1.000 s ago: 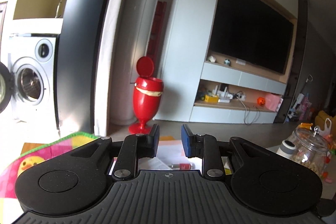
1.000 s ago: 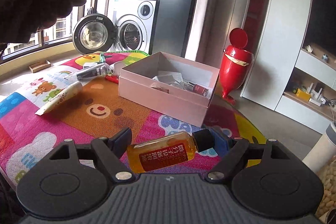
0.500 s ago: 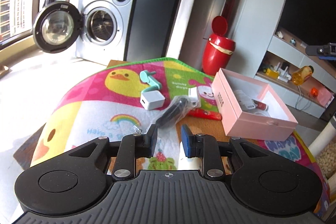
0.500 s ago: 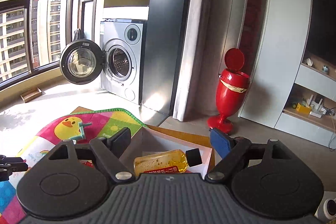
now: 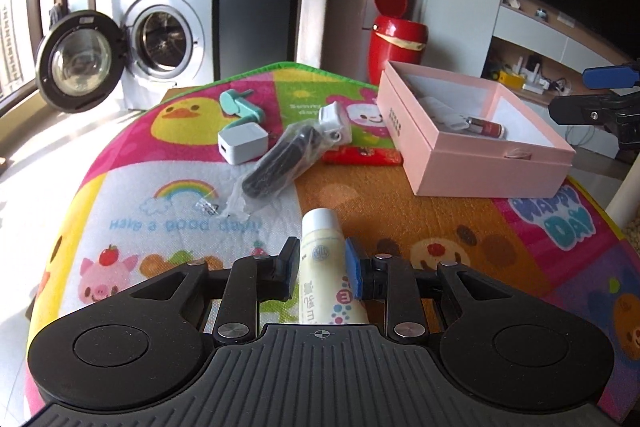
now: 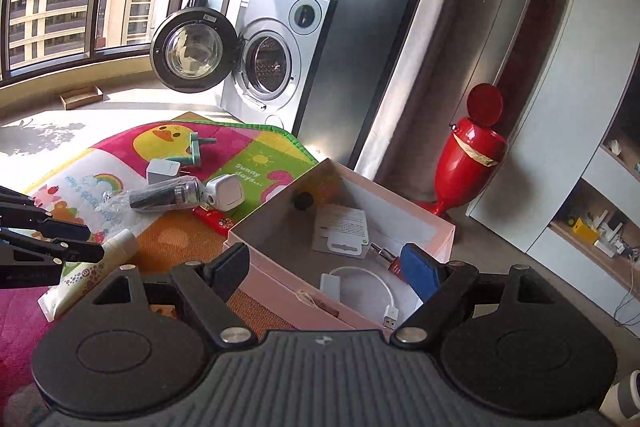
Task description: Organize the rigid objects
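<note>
Left gripper [image 5: 322, 267]: points forward and down at the play mat [image 5: 160, 211]; jaws nearly closed, one either side of the cream tube [image 5: 324, 259], which lies flat on the mat. Whether the pads press on the tube cannot be told.
Right gripper [image 6: 326, 269]: tilted down over the near edge of the pink box [image 6: 280, 283]; jaws spread wide with nothing between them.
Pink box: open, at the right side of the mat; inside lie a white cable [image 6: 356, 287], a card [image 6: 346, 227] and a small red bottle [image 5: 486, 126].
Loose items: a bagged black object [image 5: 280, 163], two white chargers [image 5: 242, 143] and [image 5: 335, 121], a teal part [image 5: 240, 105] and a red packet [image 5: 362, 157], all on the mat left of the box.
Background: washing machine [image 6: 276, 55] with door open; red bin [image 6: 476, 151] on the floor.
</note>
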The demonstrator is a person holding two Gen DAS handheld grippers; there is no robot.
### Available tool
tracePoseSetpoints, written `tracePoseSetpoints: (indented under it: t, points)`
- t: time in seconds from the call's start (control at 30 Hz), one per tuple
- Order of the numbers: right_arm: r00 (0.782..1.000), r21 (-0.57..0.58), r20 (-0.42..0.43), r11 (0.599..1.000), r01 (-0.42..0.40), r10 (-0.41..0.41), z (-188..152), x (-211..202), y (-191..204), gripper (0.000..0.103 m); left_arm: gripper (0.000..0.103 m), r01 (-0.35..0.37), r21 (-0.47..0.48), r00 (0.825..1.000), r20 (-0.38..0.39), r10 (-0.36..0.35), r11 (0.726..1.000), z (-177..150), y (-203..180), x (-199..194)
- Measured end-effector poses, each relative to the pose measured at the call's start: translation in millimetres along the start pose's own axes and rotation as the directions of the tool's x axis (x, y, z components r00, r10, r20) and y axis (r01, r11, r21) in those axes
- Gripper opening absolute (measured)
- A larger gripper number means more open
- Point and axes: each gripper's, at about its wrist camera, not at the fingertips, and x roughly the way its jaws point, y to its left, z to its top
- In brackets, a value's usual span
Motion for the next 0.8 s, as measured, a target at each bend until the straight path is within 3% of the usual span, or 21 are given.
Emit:
tracePoseSetpoints:
  t: [0.13,0.2,0.37,0.5,0.67,0.8]
  points:
    - [0.995,0.049,-0.018,0.994,-0.093,0.094,8,9,3,0.083,0.035,-0.017,0.003,1.000,-0.024,0.017,1.000,-2,-2,14]
    - [0.993,0.070,-0.030,0.991,-0.113,0.115,16,17,8,0.083,0.035,0.009,-0.033,0.996,-0.089,-0.012,0.999,-2,2,25]
    - [0.978,0.155,-0.068,0.971,-0.182,0.195,49,51,21,0.083,0.031,0.027,0.016,0.998,-0.058,-0.026,1.000,-10,3,25]
    - [0.960,0.224,-0.122,0.950,-0.219,0.251,76,90,35,0.083,0.030,0.092,-0.038,0.996,-0.013,-0.092,0.995,-19,17,13]
    - [0.960,0.174,-0.201,0.971,-0.162,0.196,104,157,69,0.082,0.030,0.054,-0.082,0.997,0.066,-0.048,0.995,-26,46,-4]
    - [0.953,0.129,-0.273,0.987,-0.099,0.131,111,207,88,0.073,0.030,0.067,-0.142,0.994,0.093,-0.054,0.988,-33,70,-8]
